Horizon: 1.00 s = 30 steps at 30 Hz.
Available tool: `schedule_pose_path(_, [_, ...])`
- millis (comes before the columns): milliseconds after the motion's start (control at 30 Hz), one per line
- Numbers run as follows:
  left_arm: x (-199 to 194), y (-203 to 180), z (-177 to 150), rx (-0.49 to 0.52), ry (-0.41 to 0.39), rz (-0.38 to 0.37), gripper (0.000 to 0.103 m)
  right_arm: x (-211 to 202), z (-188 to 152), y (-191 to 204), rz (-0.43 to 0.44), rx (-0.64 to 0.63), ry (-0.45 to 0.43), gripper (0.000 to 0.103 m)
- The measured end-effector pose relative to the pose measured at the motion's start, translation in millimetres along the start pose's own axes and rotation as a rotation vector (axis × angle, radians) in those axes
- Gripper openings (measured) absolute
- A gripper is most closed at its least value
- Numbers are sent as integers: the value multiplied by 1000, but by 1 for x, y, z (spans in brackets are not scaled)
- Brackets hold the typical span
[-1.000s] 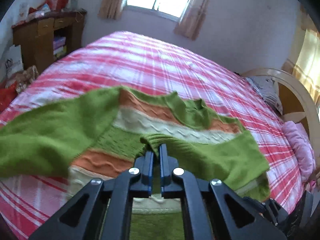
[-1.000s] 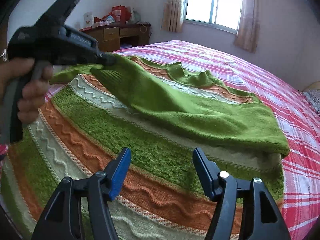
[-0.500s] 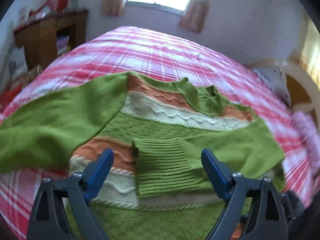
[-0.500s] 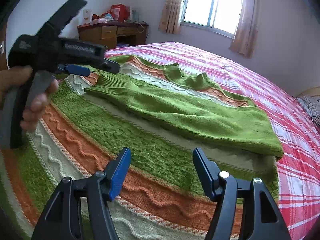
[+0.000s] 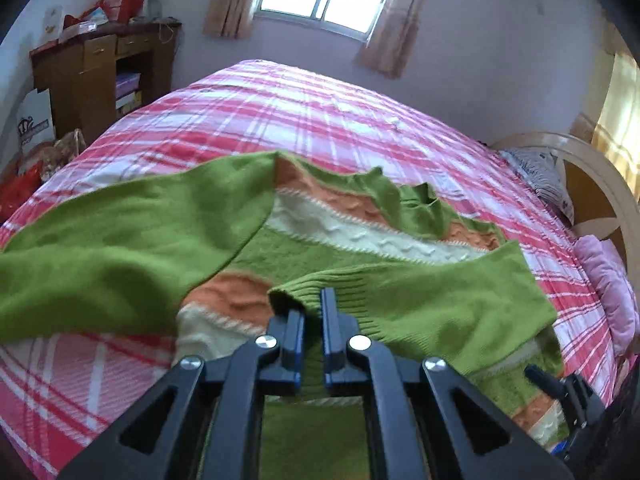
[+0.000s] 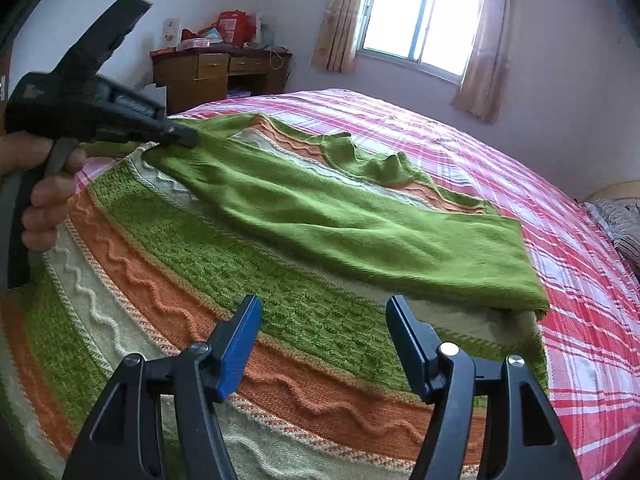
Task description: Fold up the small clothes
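Observation:
A knitted sweater (image 6: 248, 280) with green, orange and cream stripes lies spread on the bed. My left gripper (image 5: 313, 308) is shut on the ribbed cuff (image 5: 344, 292) of the right green sleeve (image 6: 360, 232) and holds it lifted across the sweater's body. It also shows in the right wrist view (image 6: 180, 136), held by a hand. The other green sleeve (image 5: 120, 232) lies out to the left. My right gripper (image 6: 322, 344) is open and empty, just above the sweater's lower stripes.
The bed (image 5: 320, 120) has a red, pink and white plaid cover. A wooden desk (image 5: 100, 68) with clutter stands at the left wall. A headboard (image 5: 592, 184) and pillows (image 5: 608, 284) are at the right. A window (image 6: 420, 20) is behind.
Half a second ago my left gripper was open with the cuff lying flat on the sweater. Now it is shut on the cuff and has lifted the sleeve. The right gripper has not moved.

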State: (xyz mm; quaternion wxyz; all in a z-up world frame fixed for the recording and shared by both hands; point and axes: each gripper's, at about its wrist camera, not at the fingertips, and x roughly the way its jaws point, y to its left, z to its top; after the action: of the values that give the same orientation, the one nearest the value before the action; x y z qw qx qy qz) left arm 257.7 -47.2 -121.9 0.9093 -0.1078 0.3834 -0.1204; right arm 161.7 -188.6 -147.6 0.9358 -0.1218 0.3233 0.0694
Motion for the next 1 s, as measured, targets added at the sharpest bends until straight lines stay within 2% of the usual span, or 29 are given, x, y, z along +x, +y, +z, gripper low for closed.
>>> schedule_pose_path(167, [17,1,-11,-1,36,34,7,0,0,-1,-5,0,8,66])
schedule_pose_path(233, [18,1,-11,-7,34,43,13,-1,3,-6,36,16,17,66])
schedule_pose_path(267, [18,0,-11,-8,34,50,15,-2,8,-15,91,54,27,66])
schedule_pose_path(333, [18,0,-14,0,33,37,20,-6,20,-39,103,149,29,66])
schedule_pose_path(433, [15,-5,-17,18,22,27,44,-14,45,-76,68,243,-41,66])
schedule_pose_path(467, [15,-8,-17,32,19,30,57,-8,53,-89,62,272,-33,66])
schedule_pose_path(500, [14,-10,-18,47,13,42,71,3,58,-101,58,302,5,66])
schedule_pose_path(567, [13,-12,-18,55,12,93,92,32,58,-126,55,363,98,66])
schedule_pose_path(667, [13,-5,-17,36,15,66,94,66,34,-158,-15,429,229,66])
schedule_pose_path(733, [13,-2,-18,25,14,55,95,59,18,-169,35,475,172,66])
schedule_pose_path(800, [13,-5,-18,34,13,66,95,52,14,-168,35,465,173,66])
schedule_pose_path(933, [16,-8,-18,54,21,77,97,46,34,-150,-38,384,214,66])
schedule_pose_path(1000, [15,-7,-18,41,11,60,97,41,46,-142,-4,387,177,66])
